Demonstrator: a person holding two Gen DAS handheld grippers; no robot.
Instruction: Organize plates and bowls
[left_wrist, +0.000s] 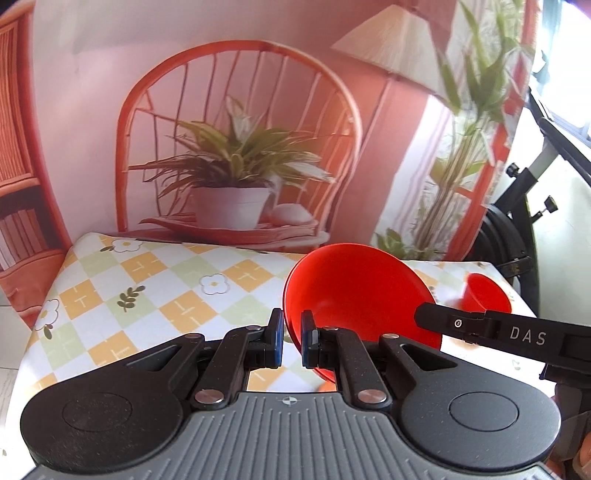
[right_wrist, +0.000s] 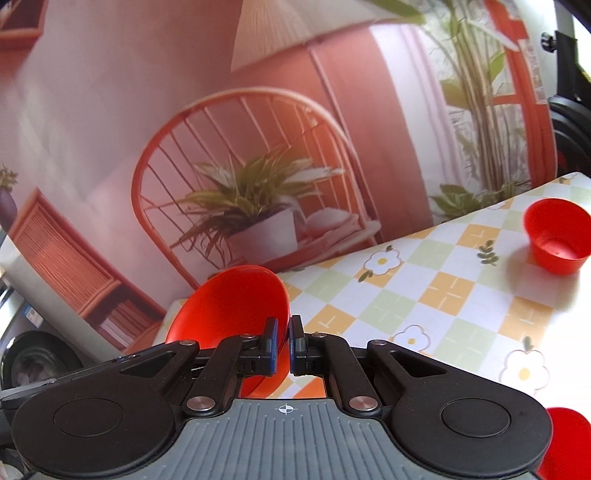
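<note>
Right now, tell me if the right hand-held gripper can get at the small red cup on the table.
Probably not yet: the right hand-held gripper is shut on a red plate; the path to the small red cup looks clear.

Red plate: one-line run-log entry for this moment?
left gripper: shut on red plate | right gripper: shut on same plate, opposite rim | plate tilted, lifted | red bowl on table
</note>
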